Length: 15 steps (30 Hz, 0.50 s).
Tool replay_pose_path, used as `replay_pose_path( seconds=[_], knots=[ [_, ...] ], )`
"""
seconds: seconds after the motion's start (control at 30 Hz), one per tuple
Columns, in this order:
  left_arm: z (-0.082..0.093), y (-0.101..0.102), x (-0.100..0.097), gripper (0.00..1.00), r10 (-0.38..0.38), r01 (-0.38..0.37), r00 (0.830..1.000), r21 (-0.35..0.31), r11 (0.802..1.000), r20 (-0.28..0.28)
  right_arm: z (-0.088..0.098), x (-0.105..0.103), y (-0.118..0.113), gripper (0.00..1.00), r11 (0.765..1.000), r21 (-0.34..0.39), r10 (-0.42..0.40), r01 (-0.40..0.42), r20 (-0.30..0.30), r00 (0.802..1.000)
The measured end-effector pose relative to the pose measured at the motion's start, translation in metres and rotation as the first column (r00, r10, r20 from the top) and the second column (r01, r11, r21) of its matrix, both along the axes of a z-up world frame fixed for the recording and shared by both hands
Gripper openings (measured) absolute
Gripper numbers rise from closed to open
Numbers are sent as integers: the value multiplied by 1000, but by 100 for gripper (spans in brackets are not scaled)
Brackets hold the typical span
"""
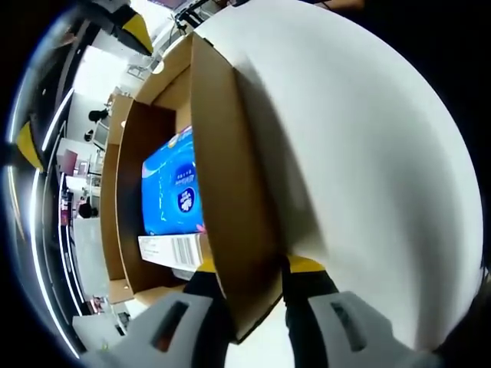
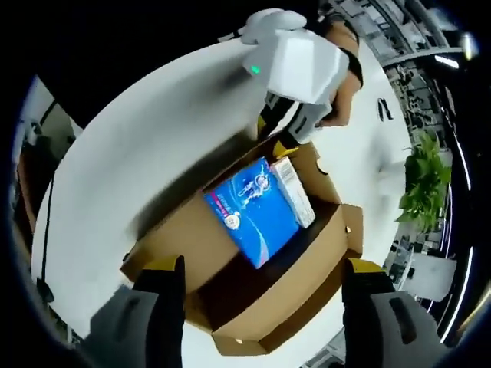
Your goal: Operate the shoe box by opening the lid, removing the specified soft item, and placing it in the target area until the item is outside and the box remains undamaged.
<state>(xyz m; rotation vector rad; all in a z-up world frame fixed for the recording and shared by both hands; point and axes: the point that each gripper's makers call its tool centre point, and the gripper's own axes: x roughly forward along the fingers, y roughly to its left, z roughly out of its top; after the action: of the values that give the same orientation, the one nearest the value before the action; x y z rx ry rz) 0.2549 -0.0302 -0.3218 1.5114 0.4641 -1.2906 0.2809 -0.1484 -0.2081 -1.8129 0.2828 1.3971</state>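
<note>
Cardboard shoe box (image 2: 253, 284), one blue pack (image 2: 257, 208) inside; left tool (image 1: 249, 280) clamped on its lid (image 1: 230, 199), right tool (image 2: 261, 295) apart

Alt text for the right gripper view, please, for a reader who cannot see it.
An open cardboard shoe box sits on a white table with a blue soft pack lying inside. The right gripper hovers open over the box's near side, jaws wide apart, while the left gripper clamps the far flap.

The brown cardboard shoe box (image 2: 253, 295) sits open on the round white table (image 2: 138, 153), its lid (image 1: 234, 207) raised upright; a blue soft plastic packet (image 2: 257, 207) lies inside.
</note>
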Motion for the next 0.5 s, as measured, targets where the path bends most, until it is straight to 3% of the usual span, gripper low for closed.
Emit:
replay_pose_path(
  seconds=[0.1,0.3,0.5],
  knots=[
    [0,0,0,23,-1,1,1000,0,1000,-1,-9,0,7,86,996,-43,79,-79,2,997],
    [-1,0,-1,23,0,0,1000,2,1000,1,-28,1,15,86,986,-94,132,-135,-41,990],
    [-2,0,-1,23,1,-1,1000,2,1000,1,-36,3,22,82,956,-143,253,-257,-44,966]
  ],
)
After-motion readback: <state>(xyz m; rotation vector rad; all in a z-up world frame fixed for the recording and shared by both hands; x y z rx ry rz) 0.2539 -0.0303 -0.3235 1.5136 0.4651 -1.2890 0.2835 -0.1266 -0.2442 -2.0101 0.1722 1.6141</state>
